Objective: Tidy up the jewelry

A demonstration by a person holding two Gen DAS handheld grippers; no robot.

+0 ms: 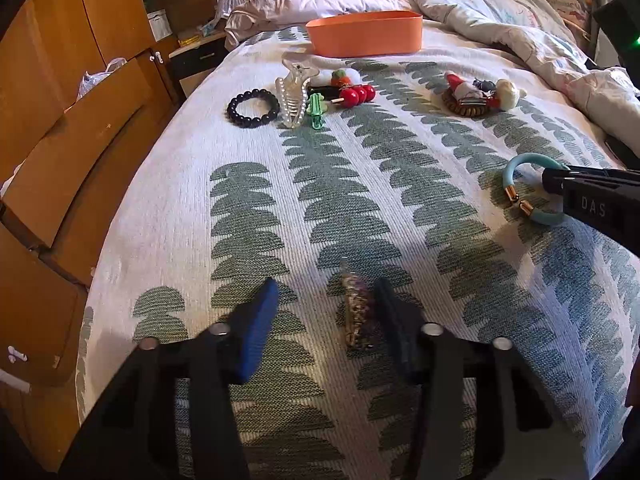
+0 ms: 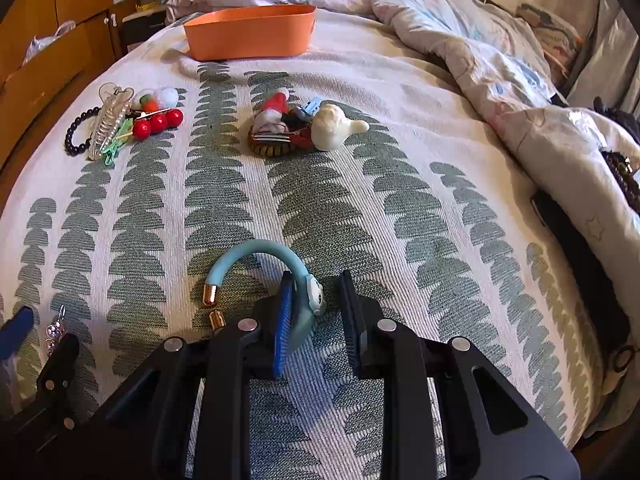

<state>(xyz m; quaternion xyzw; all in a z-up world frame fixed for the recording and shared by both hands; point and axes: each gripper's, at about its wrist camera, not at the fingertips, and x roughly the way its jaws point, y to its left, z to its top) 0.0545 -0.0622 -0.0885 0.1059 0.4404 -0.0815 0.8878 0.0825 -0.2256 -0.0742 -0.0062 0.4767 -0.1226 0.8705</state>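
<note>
An orange bin [image 1: 364, 34] stands at the far end of the bed, also in the right wrist view [image 2: 250, 32]. My left gripper [image 1: 326, 292] is open, low over the bedspread, with a glittery hair clip [image 1: 357, 312] lying between its fingers, against the right one. My right gripper [image 2: 316, 288] is open around a light blue open bracelet [image 2: 276, 264] with gold end caps and a small charm; the bracelet rests against the left pad. It also shows in the left wrist view [image 1: 520, 184].
One pile holds a black bead bracelet [image 1: 253, 108], a clear claw clip [image 1: 294, 96], a green clip and red balls [image 1: 358, 95]. Another pile [image 2: 304, 128] holds a coil tie, plush clips and a white piece. A rumpled duvet [image 2: 500, 52] lies right; wooden drawers [image 1: 60, 140] stand left.
</note>
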